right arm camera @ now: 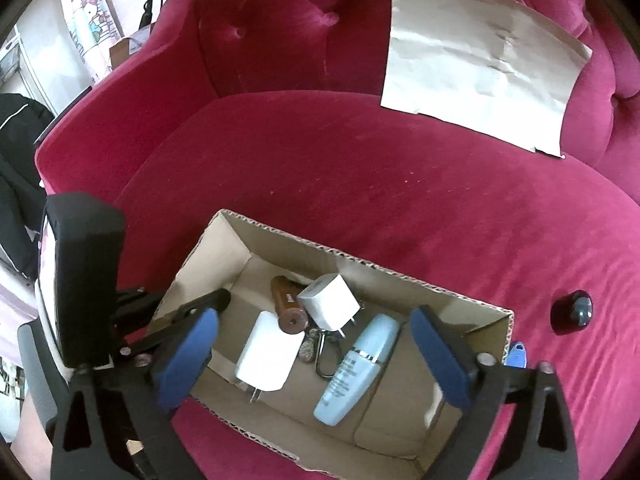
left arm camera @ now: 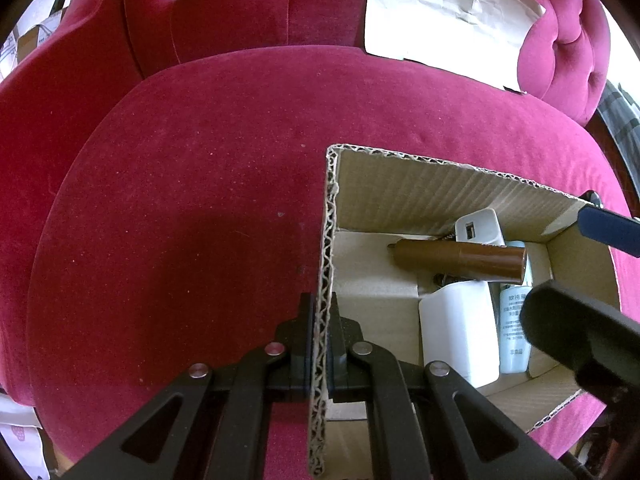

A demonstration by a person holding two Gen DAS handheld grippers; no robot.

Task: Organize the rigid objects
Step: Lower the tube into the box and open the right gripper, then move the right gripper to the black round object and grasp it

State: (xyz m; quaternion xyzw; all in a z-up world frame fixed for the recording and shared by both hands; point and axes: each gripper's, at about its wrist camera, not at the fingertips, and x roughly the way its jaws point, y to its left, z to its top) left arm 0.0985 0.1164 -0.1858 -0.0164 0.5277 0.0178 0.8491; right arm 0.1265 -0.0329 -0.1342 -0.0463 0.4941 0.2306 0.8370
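An open cardboard box [right arm camera: 460, 300] sits on a red velvet seat. Inside lie a brown tube [right arm camera: 289, 309], a white cube charger [right arm camera: 330, 300], a flat white charger [right arm camera: 266, 354], a pale blue bottle [right arm camera: 356, 368] and a key ring [right arm camera: 320, 350]. My left gripper [left arm camera: 320, 336] is shut on the box's left wall [left arm camera: 326, 264]; the brown tube [left arm camera: 460, 260] and the flat white charger [left arm camera: 458, 330] show inside. My right gripper [right arm camera: 316, 360] is open and empty, its blue pads [right arm camera: 188, 356] spread above the box. The left gripper's body [right arm camera: 84, 276] shows at the box's left end.
A black knob-like object [right arm camera: 570, 312] and a small blue tag [right arm camera: 516, 354] lie on the seat right of the box. A crumpled paper sheet [right arm camera: 480, 60] leans on the tufted backrest. Bare red cushion [left arm camera: 180, 200] spreads left of the box.
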